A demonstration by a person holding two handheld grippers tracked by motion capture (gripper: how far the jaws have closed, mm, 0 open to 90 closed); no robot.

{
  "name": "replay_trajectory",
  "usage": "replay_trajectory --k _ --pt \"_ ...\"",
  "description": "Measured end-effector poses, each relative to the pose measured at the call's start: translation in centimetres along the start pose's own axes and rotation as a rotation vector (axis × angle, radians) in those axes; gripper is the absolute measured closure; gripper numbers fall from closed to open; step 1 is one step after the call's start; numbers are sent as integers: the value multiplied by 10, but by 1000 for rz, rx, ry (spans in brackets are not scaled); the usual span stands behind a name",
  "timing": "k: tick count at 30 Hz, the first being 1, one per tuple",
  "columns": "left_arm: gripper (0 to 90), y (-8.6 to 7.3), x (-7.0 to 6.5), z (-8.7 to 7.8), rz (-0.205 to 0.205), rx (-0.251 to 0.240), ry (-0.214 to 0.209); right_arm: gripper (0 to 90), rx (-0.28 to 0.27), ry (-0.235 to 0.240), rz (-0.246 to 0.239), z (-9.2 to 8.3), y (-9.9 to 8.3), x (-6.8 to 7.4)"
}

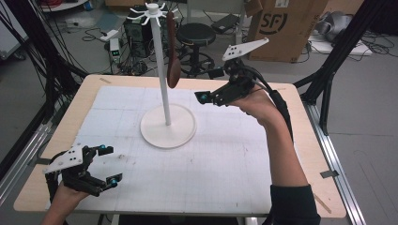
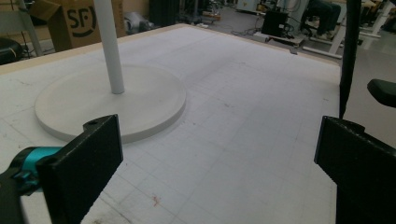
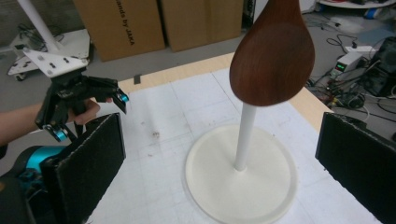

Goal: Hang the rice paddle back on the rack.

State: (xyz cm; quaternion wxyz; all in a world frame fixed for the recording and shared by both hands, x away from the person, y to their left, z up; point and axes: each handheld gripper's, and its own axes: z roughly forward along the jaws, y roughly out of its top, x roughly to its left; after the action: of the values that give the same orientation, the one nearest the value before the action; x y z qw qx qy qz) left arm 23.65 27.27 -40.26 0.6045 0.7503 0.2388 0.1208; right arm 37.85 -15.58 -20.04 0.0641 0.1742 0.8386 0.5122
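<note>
A white stand rises from a round base [image 1: 167, 125] at the middle of the white grid mat [image 1: 225, 154], its pole [image 1: 159, 61] ending in a ring of hooks. A dark brown wooden spoon [image 1: 172, 56] hangs bowl-down from one hook, clear of the table. My right gripper [image 1: 209, 85] is held up in the air just right of the spoon, open, jaws wide and nothing between them; its own view has the spoon bowl [image 3: 273, 56] close ahead, above the base [image 3: 240, 177]. My left gripper [image 1: 110, 165] rests low at the mat's near-left corner, open and empty.
The wooden table edge [image 1: 309, 140] frames the mat. Behind the table stand a cardboard box [image 1: 286, 26], a black stool [image 1: 195, 35] and loose cables. Black frame legs [image 1: 328, 79] flank the right side. The left gripper [image 3: 91, 116] appears far off in the right gripper view.
</note>
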Motion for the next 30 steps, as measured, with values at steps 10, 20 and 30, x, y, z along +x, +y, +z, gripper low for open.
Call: replay_trajectory --k 10,20,30 --pt "17 1 2 0 -19 5 -5 3 -12 -23 13 -4 -30 5" --pt "17 1 4 0 -33 -5 -11 10 -11 -38 10 -8 -58 16" --pt "17 2 5 0 -36 -6 -14 10 -36 -60 24 -10 -91 26"
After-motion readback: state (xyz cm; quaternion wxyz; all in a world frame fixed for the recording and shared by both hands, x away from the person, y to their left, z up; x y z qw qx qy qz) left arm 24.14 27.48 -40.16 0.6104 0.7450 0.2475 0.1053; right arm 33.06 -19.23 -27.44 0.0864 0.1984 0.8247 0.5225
